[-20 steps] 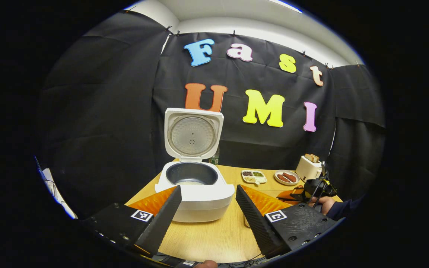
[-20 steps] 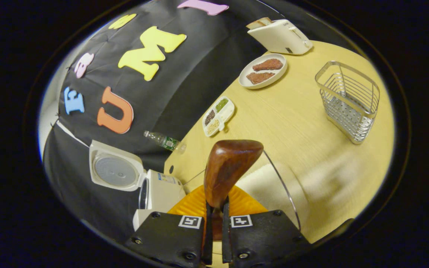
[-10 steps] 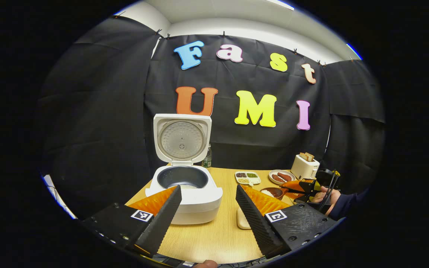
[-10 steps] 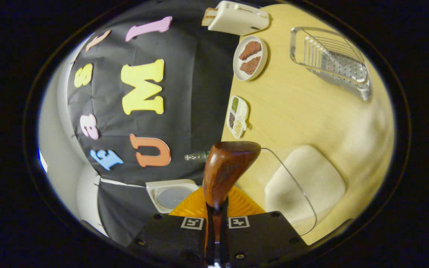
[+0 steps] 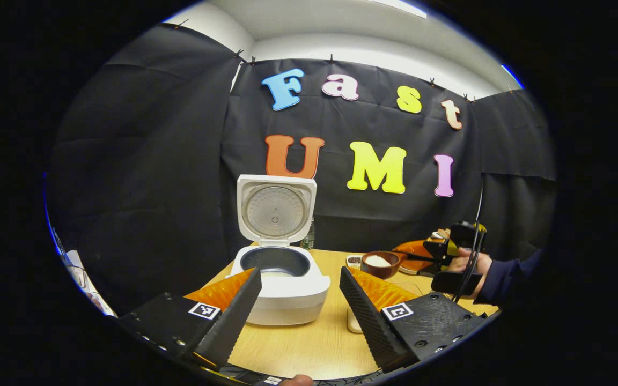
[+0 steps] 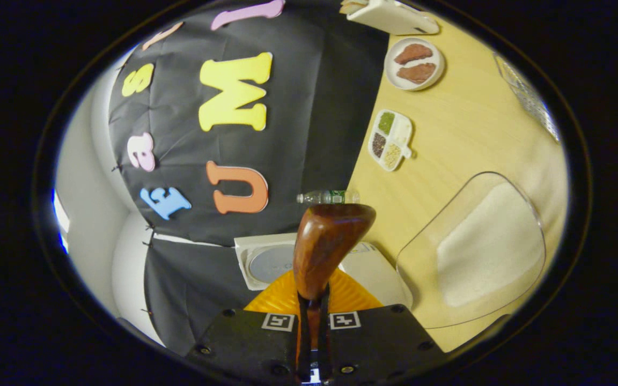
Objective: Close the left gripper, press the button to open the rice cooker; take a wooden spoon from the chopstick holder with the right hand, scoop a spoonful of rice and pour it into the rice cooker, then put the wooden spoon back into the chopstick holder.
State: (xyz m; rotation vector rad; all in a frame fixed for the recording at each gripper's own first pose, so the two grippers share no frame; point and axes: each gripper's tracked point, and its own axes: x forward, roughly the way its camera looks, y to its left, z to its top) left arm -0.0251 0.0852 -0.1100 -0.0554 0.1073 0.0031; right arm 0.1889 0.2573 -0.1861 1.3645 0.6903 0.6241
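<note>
Looking through the left gripper view: left gripper point(image 5: 299, 305) hangs wide open and empty before the open rice cooker point(image 5: 279, 273); the loaded wooden spoon point(image 5: 380, 262) sits just right of it. Right gripper view: right gripper point(image 6: 314, 321) is clamped on the spoon handle. Next it probably needs carrying over the pot, then tipping.

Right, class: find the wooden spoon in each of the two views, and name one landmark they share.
Left gripper view: wooden spoon, rice in its bowl, right of centre, held over the table.
Right gripper view: wooden spoon, bottom centre, gripped by the right claw.
Shared landmark: open rice cooker.
</note>
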